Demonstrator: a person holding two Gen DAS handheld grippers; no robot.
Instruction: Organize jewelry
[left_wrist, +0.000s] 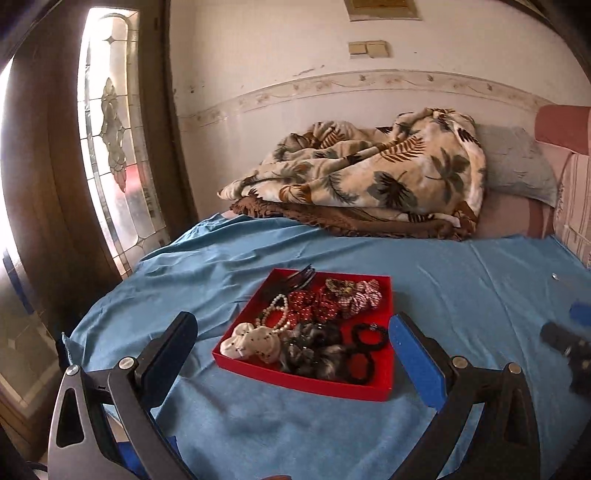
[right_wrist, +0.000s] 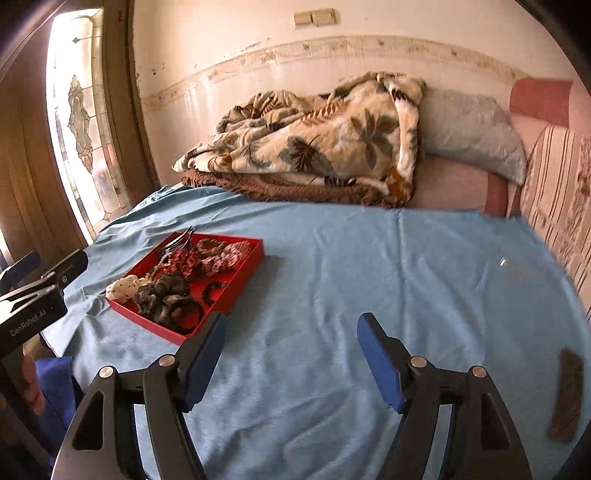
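Note:
A red tray (left_wrist: 295, 380) sits on the blue cloth (left_wrist: 461, 295). It holds a pearl bracelet (left_wrist: 279, 314), red scrunchies (left_wrist: 314, 306), a white scrunchie (left_wrist: 251, 343), dark furry scrunchies (left_wrist: 317, 350), black hair ties (left_wrist: 369, 334) and a black clip (left_wrist: 299, 278). My left gripper (left_wrist: 291, 321) is open just in front of the tray, with nothing between its fingers. My right gripper (right_wrist: 291, 321) stands open over bare cloth to the right of the tray (right_wrist: 221, 299), holding nothing. A small shiny piece (right_wrist: 503, 262) lies far right on the cloth. A brown flat piece (right_wrist: 567, 395) lies near the right edge.
A leaf-patterned blanket (left_wrist: 369, 173) and a grey pillow (left_wrist: 513, 162) are heaped at the back of the bed. A glass-panelled door (left_wrist: 110, 147) stands at the left, and a striped sofa back (right_wrist: 557, 206) at the right. A hand (right_wrist: 31, 384) holds the left gripper (right_wrist: 51, 262).

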